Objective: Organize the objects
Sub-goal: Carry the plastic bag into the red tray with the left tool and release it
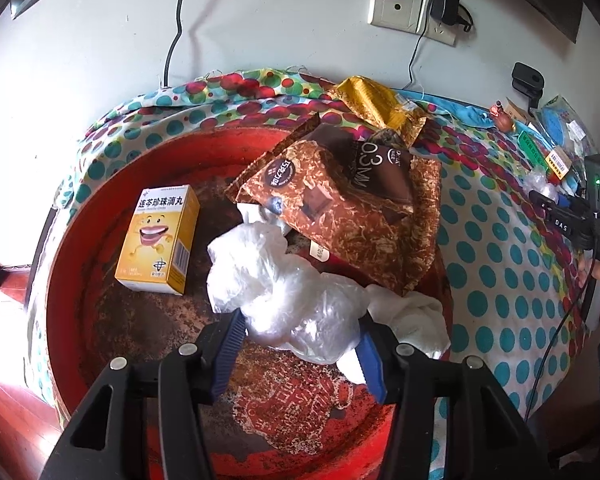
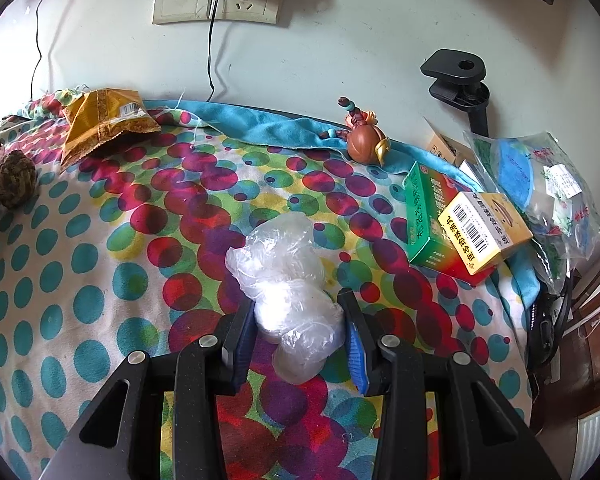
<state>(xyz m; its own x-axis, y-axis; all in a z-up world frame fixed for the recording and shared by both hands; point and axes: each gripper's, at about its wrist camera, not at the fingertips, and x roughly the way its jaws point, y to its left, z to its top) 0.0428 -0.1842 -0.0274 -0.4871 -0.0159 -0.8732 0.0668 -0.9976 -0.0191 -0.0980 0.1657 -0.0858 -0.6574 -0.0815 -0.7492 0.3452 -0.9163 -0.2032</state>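
The red tray (image 1: 72,280) sits on the spotted cloth (image 1: 500,240). Inside it, a brown snack bag (image 1: 340,200) leans on its far rim, with a yellow box (image 1: 158,238) lying left of it. The left gripper (image 1: 300,336) clamps a crumpled clear bag (image 1: 284,296) over the tray. Right of the tray, the right gripper (image 2: 298,330) squeezes another clear plastic bundle (image 2: 288,280) above the cloth.
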